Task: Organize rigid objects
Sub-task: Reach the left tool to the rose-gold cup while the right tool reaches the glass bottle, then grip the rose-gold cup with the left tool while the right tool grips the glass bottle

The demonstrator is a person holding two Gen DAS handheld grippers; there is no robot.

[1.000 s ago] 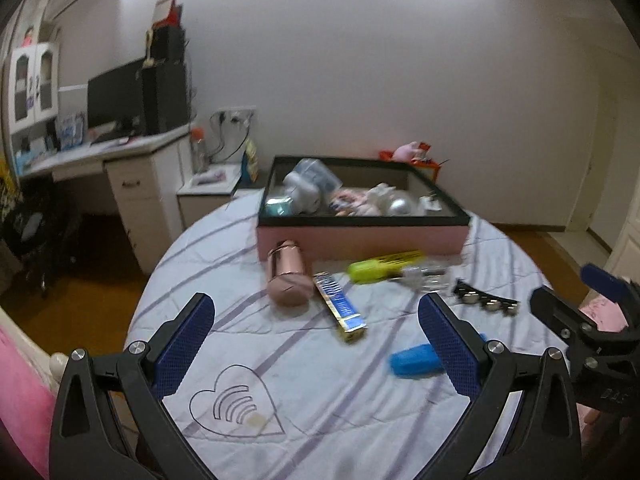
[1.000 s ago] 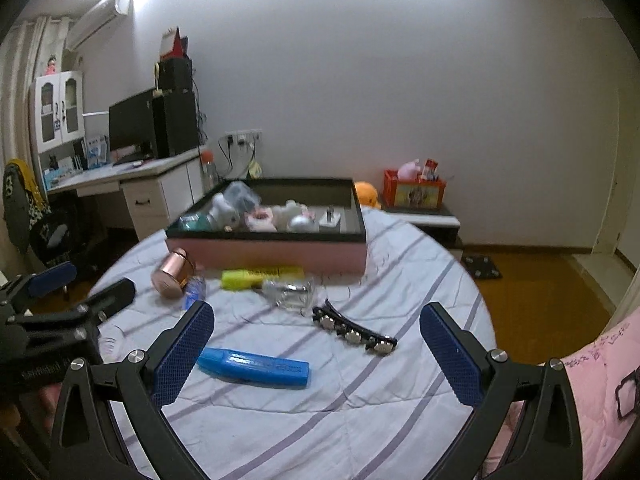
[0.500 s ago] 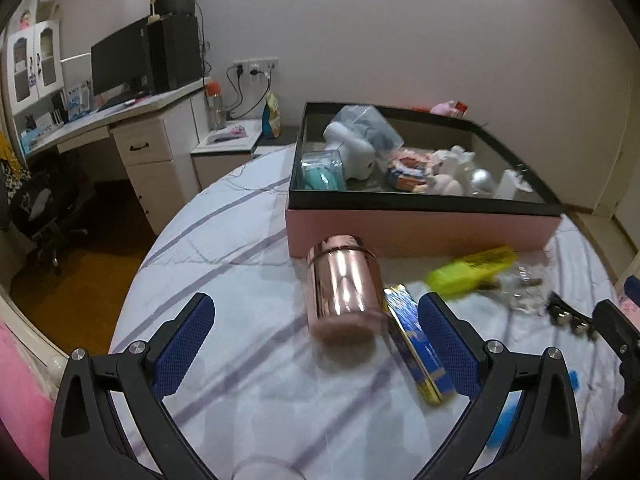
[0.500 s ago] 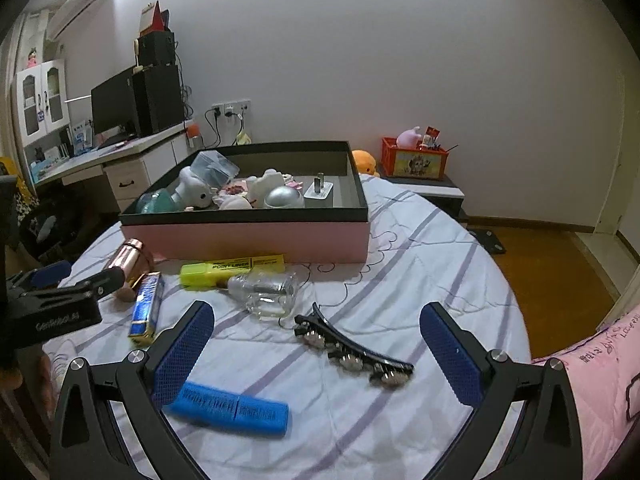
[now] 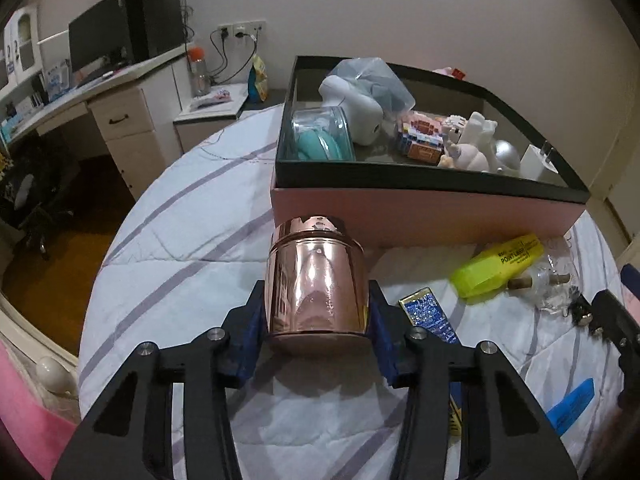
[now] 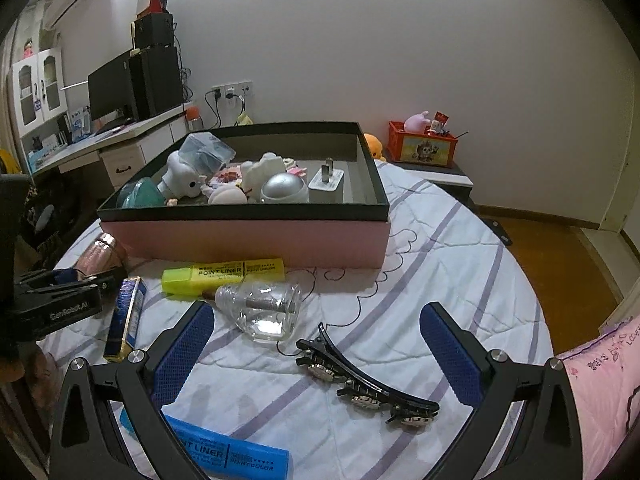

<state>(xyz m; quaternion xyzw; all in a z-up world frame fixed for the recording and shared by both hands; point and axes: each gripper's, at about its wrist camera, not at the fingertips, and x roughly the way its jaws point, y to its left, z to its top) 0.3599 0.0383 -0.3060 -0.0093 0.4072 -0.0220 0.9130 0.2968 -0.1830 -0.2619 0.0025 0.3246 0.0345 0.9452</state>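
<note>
My left gripper is shut on a copper-coloured metal canister that lies on its side on the bed, just in front of the pink box. The canister also shows in the right wrist view with the left gripper on it. My right gripper is open and empty above a black hair clip and a clear glass bottle. A yellow marker, a blue marker and a blue-gold flat box lie on the bed.
The pink box with black rim holds several toys, a silver ball and a white plug. A desk with monitor stands at the left, an orange crate by the far wall. The round bed's edge drops to wooden floor.
My left gripper has moved forward to the copper canister and shut on it. My right gripper has come lower and closer to the hair clip and bottle, still open.
</note>
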